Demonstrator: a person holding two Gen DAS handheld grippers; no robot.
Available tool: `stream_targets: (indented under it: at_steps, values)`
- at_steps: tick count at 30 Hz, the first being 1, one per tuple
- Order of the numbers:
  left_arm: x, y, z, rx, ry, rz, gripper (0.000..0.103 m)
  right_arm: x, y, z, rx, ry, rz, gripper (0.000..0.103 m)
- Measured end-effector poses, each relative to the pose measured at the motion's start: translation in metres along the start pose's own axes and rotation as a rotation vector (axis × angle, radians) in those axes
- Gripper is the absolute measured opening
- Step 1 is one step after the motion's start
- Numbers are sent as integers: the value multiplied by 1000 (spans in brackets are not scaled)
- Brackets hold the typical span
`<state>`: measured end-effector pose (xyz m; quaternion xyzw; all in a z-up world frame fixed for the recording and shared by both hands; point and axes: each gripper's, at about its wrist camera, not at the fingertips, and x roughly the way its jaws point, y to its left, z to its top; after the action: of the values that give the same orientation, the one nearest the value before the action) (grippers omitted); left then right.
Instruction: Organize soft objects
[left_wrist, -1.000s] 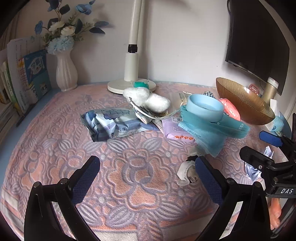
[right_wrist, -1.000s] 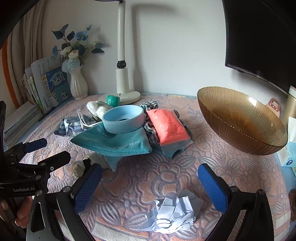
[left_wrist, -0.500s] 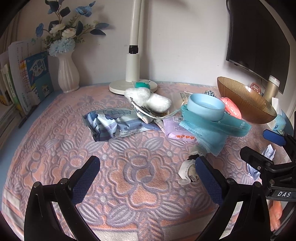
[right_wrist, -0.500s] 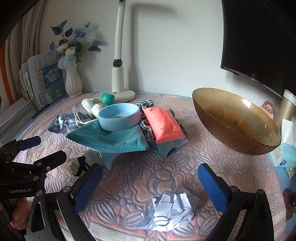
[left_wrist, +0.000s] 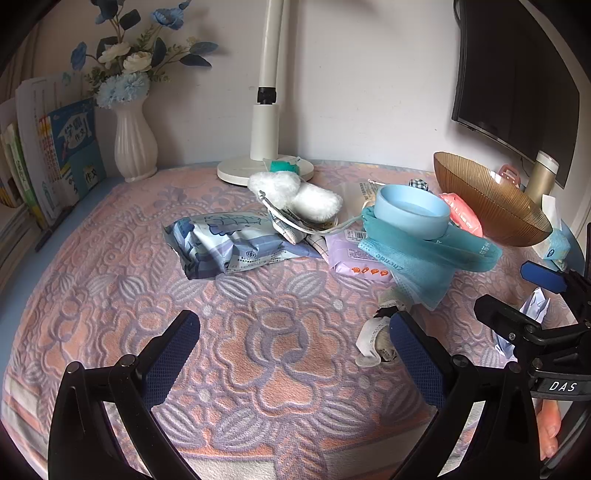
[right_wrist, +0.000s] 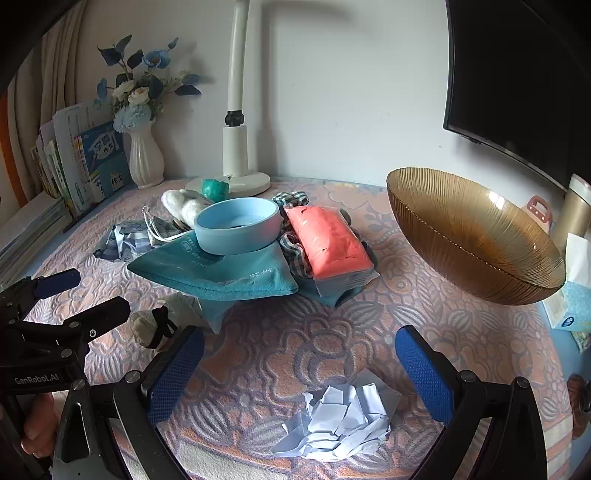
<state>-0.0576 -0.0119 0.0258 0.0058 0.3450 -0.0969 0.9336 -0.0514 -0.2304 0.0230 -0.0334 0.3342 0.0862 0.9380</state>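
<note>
On the patterned cloth (left_wrist: 110, 295), left wrist view: left gripper (left_wrist: 291, 325) low over a bare stretch, fingers wide apart, nothing between them, same spread as a second ago. Just beside the right-hand finger, a small pale bundle (left_wrist: 371, 341) with a black tie, not gripped. Beyond it, the soft pile: wipes pack (left_wrist: 229, 243) to the left, white puff (left_wrist: 295, 194) behind it near the lamp base (left_wrist: 240, 171), purple pack (left_wrist: 354, 254) under a teal cloth (left_wrist: 424, 266), blue cup (left_wrist: 412, 214) on top. Amber bowl (left_wrist: 487, 206) at far right, tilted. Right gripper (left_wrist: 517, 291) at the right edge, fingers parted. Framing barely different from the earlier pictures: flowers and vase (left_wrist: 135, 147) slightly lower, pile in the same place.

Right wrist view: right gripper's fingers spread wide, holding nothing, as open as before. Crumpled paper (right_wrist: 343, 417) on the cloth between and just below them, untouched, in much the same spot. Farther back, cup on teal cloth, red pack (right_wrist: 327, 240) leaning on a checked cloth (right_wrist: 291, 201) to its right. Bowl well apart on the right, empty as far as visible. Left gripper at the left edge, nudged a little further left than a second ago, bundle just beyond its tips.
</note>
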Motion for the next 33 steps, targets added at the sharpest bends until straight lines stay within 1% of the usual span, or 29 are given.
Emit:
stream_targets:
  at_steps: [6,33]
  values:
    - [1,-2,-1,-3,2,2,102,3,2,0,-9,15,-7,103]
    - [4,0,-1,-6,6,-1,102,7,3,1,-22,31,-5,103]
